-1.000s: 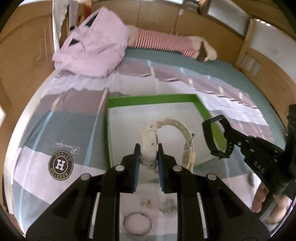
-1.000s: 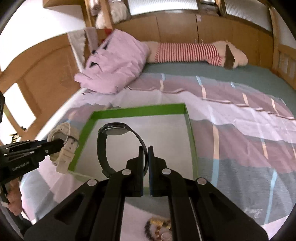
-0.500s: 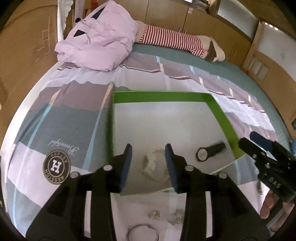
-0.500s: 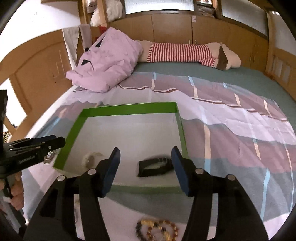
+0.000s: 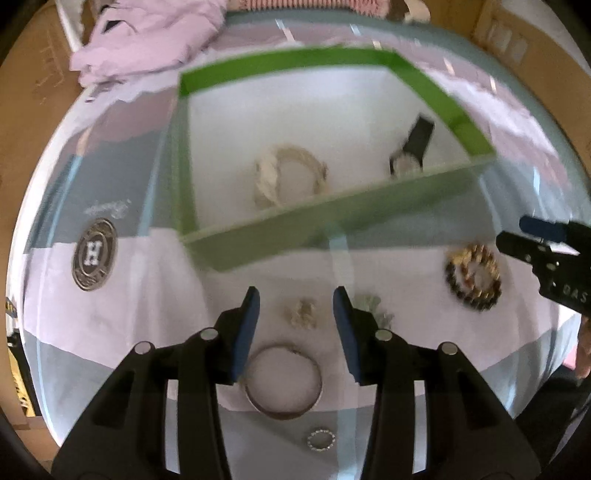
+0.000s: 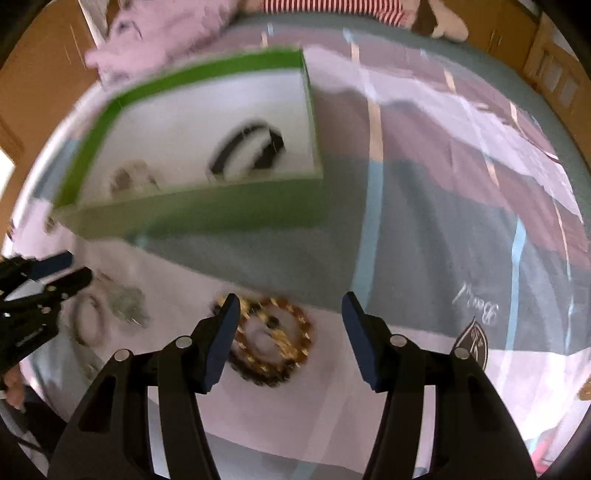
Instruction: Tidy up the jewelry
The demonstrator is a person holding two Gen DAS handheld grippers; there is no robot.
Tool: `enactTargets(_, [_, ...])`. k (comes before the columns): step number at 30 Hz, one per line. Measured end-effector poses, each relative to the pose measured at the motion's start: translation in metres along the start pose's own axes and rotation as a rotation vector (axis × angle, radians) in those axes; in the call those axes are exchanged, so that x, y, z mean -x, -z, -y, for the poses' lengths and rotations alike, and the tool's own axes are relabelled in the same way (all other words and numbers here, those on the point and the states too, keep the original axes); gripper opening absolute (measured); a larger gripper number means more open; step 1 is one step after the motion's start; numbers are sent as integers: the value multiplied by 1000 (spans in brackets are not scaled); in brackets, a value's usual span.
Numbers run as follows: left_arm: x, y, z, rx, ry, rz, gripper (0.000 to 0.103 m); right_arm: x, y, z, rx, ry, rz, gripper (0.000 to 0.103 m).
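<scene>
A green-walled box [image 5: 332,218] [image 6: 192,214] lies on the bed, holding a cream watch [image 5: 288,175] [image 6: 131,179] and a black watch [image 5: 412,147] [image 6: 247,149]. My left gripper [image 5: 296,306] is open, low over a small pale earring cluster [image 5: 303,313], with a silver bangle [image 5: 282,382] and a tiny beaded ring [image 5: 320,440] closer to me. A second sparkly cluster [image 5: 373,306] lies by its right finger. My right gripper [image 6: 290,310] is open above a gold and dark beaded bracelet [image 6: 271,341] [image 5: 472,277].
The bed cover is striped pink, grey and teal, with a round H emblem [image 5: 94,254]. A pink blanket [image 5: 147,33] and a striped plush toy [image 6: 325,5] lie at the far end. Wooden walls surround the bed. A hand [image 6: 13,387] shows at the left edge.
Both grippers let go of the watches, which now lie in the box. Both have pulled back and tilted down over the loose jewelry in front of the box, their jaws wider apart.
</scene>
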State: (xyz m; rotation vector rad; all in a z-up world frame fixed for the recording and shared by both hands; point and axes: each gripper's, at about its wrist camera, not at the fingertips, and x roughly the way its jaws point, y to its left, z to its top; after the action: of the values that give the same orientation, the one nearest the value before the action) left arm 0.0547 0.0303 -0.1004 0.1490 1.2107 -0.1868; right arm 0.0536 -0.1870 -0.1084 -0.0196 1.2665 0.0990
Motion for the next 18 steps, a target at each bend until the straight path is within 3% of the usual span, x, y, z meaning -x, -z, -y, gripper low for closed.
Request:
enactTargets(2, [-8, 2, 1, -3, -16, -29, 47, -15, 6, -9, 12, -137, -98, 59])
enactTargets(3, [-12, 3, 1, -1, -25, -43, 47, -14, 8, -13, 13, -209, -97, 59])
enactTargets(5, [-14, 4, -2, 9, -30, -46, 47, -2, 8, -17, 20, -273, -44, 59])
enactTargets(8, [-12, 3, -12, 42, -27, -38, 50, 14, 7, -13, 16, -217, 36, 59])
enactTargets(10, [-10, 3, -16, 53, -24, -36, 51, 6, 8, -11, 10, -150, 11, 59])
enactTargets(12, [-11, 5, -19, 56, -32, -44, 51, -8, 12, -15, 21, -138, -41, 47])
enactTargets(13, [-12, 6, -19, 58, -35, -48, 51, -14, 12, -17, 25, -129, -61, 34])
enactTargets(16, [-11, 6, -20, 66, -34, -53, 54, -24, 15, -27, 42, -117, -78, 26])
enactTargets(18, [-10, 6, -19, 60, -36, -51, 56, -20, 14, -37, 58, -132, -63, 10])
